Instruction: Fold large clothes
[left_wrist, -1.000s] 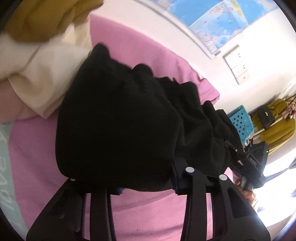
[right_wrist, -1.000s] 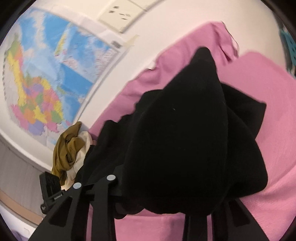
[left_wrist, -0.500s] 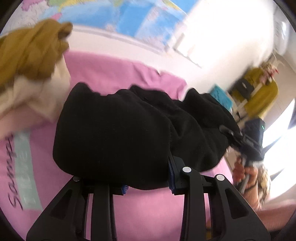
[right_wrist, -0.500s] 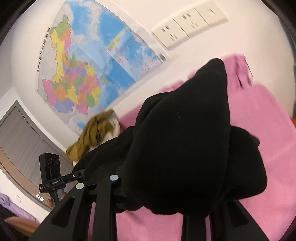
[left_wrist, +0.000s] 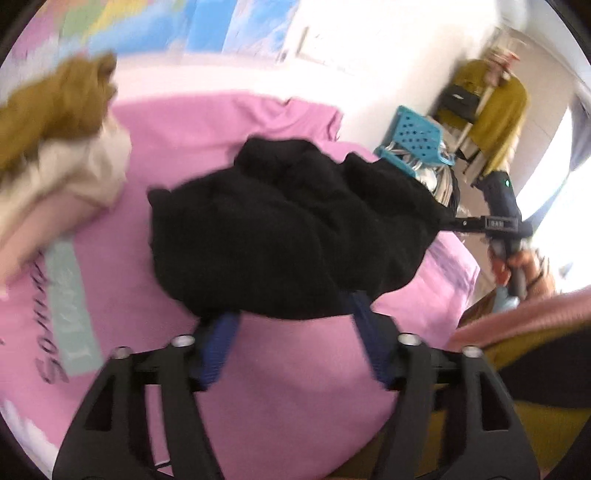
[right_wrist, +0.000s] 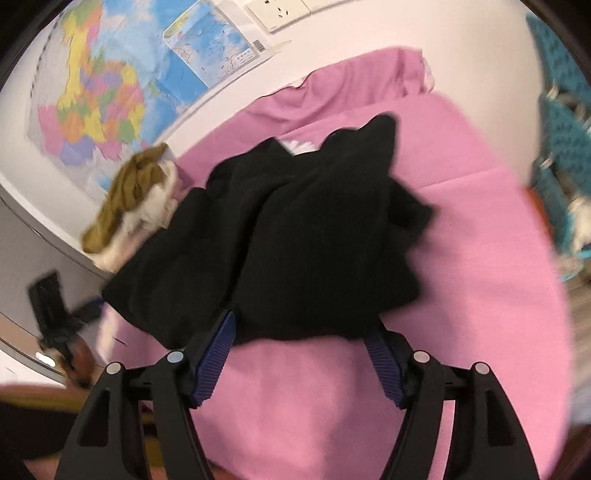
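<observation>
Both grippers, left gripper (left_wrist: 291, 343) and right gripper (right_wrist: 299, 350), are just opening wide, releasing the black garment (right_wrist: 295, 236) bunched directly ahead on the pink sheet (right_wrist: 480, 258).

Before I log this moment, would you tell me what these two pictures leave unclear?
- Left wrist view: the black garment covers the left gripper fingertips; contact is unclear.
- Right wrist view: same for the right gripper.
- What kind of garment it is: too bunched.
- Left wrist view: the clothes pile is blurred.
</observation>
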